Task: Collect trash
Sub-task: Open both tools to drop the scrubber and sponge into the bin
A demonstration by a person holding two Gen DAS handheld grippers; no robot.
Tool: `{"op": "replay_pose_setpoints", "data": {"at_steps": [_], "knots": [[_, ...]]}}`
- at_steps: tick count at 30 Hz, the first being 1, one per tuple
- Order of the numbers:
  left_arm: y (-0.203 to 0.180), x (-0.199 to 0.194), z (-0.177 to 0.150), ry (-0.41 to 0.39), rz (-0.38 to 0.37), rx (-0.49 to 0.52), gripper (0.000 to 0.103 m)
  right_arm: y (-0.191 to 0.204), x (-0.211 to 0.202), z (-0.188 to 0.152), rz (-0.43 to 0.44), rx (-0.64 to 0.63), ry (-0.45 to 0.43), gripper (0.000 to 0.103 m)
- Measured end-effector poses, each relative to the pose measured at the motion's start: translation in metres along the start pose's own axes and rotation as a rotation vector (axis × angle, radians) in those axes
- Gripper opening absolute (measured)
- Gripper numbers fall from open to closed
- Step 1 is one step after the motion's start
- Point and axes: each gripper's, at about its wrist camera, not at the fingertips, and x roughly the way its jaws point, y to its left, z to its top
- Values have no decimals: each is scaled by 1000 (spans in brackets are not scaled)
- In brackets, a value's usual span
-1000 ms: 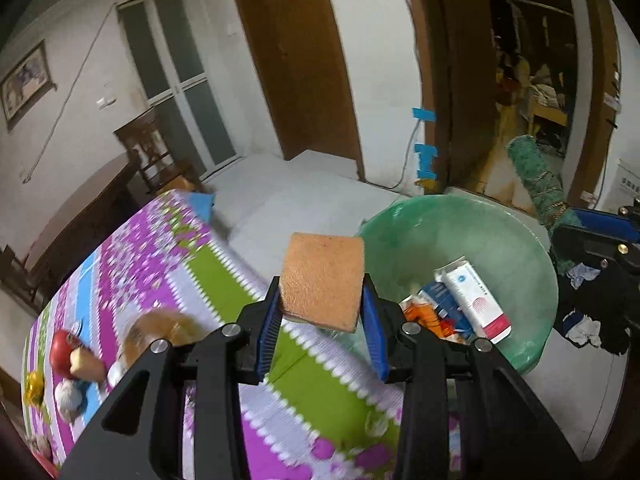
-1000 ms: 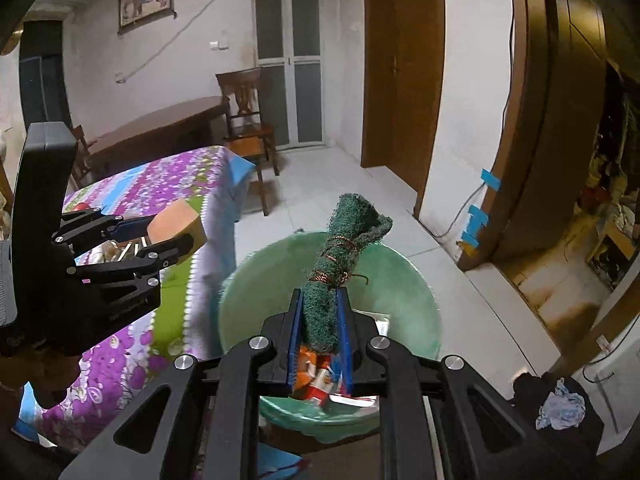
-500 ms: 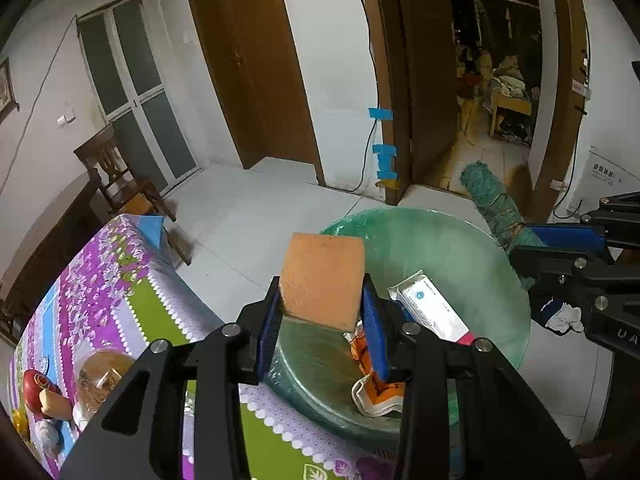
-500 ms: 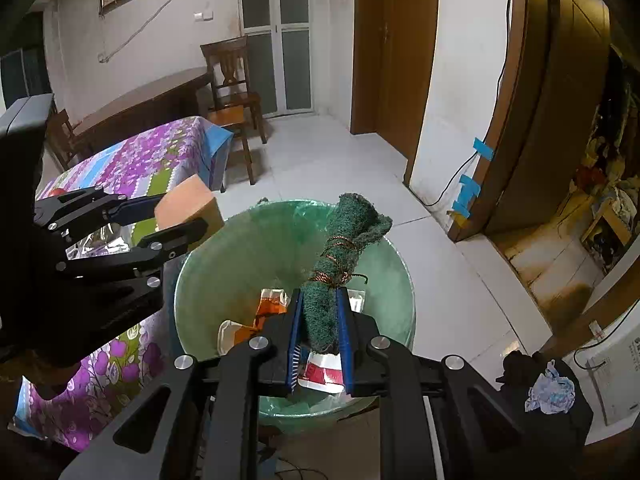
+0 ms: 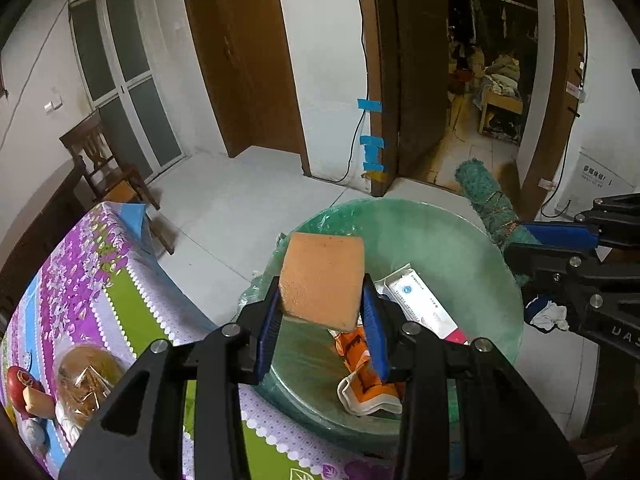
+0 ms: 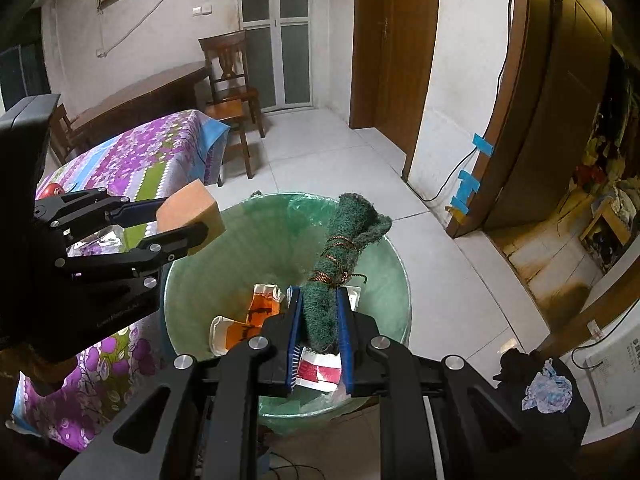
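My left gripper (image 5: pixel 322 312) is shut on an orange sponge (image 5: pixel 322 280), held over the near rim of the green trash bin (image 5: pixel 472 248). The same sponge (image 6: pixel 188 210) shows at the bin's left edge in the right wrist view. My right gripper (image 6: pixel 318 304) is shut on a rolled dark green scouring pad (image 6: pixel 340 248) tied with brown wire, hanging above the bin (image 6: pixel 248 248). In the left wrist view that pad (image 5: pixel 488 200) hangs over the bin's far right rim. Inside the bin lie a white carton (image 5: pixel 420 300) and an orange wrapper (image 5: pixel 360 356).
A table with a purple and green flowered cloth (image 5: pixel 92 280) stands left of the bin, with an apple (image 5: pixel 18 380) and wrapped food (image 5: pixel 86 376) on it. A wooden chair (image 6: pixel 230 84) stands behind. Dark clothing with a rag (image 6: pixel 548 392) lies on the floor right of the bin.
Both grippers have shifted from beside the table to over the bin and dipped a little. The sponge and the green pad stay gripped; the bin's contents now lie under both.
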Motion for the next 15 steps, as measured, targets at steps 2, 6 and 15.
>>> {"op": "replay_pose_setpoints", "data": {"at_steps": [2,6,15], "knots": [[2,1,1,2,-7,-5,36,-2,-1,-1,1,-1,-1,17],[4,3,3,2,-14,-14,36,1,2,3,-6,-6,-2,17],[17,6,-1,24,3,-63,67,2,2,4,-40,-19,-23,48]]}}
